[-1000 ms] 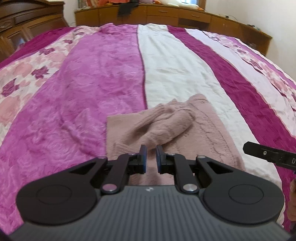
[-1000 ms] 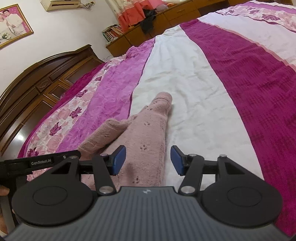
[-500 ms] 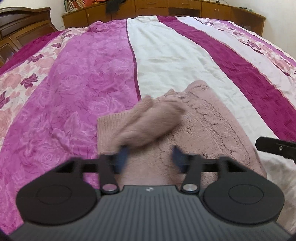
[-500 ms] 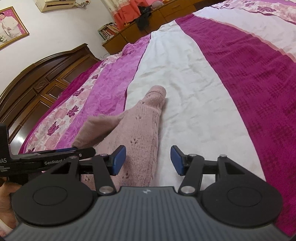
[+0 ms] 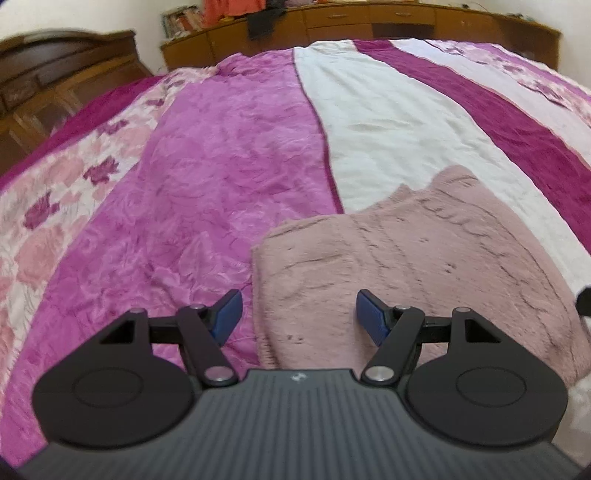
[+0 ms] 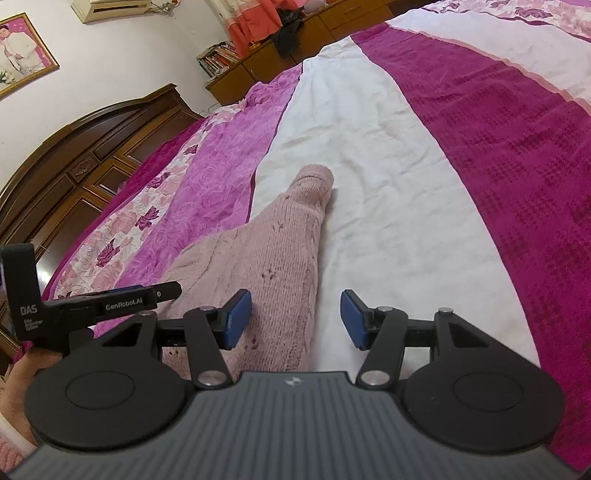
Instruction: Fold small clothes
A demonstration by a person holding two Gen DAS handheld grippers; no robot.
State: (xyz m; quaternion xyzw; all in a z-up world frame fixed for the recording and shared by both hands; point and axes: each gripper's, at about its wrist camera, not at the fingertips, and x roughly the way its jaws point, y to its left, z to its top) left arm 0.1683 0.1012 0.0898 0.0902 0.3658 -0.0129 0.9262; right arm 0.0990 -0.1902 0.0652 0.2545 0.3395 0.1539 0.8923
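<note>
A dusty-pink knitted sweater (image 5: 410, 254) lies partly folded on the striped bedspread (image 5: 221, 177). My left gripper (image 5: 299, 317) is open and empty, hovering over the sweater's near left edge. In the right wrist view the sweater (image 6: 273, 258) stretches away with one sleeve end (image 6: 314, 181) lying on the white stripe. My right gripper (image 6: 295, 319) is open and empty above the sweater's near right edge. The left gripper's body (image 6: 99, 304) shows at the left of the right wrist view.
The bedspread (image 6: 461, 155) has magenta, white and floral stripes. A dark wooden headboard (image 6: 74, 158) stands at the left. A low wooden cabinet (image 5: 369, 22) with clothes and books runs along the far wall.
My left gripper opened and let go of the sleeve, which now lies flat across the sweater. The left gripper then shifted left. My right gripper stayed open and barely moved.
</note>
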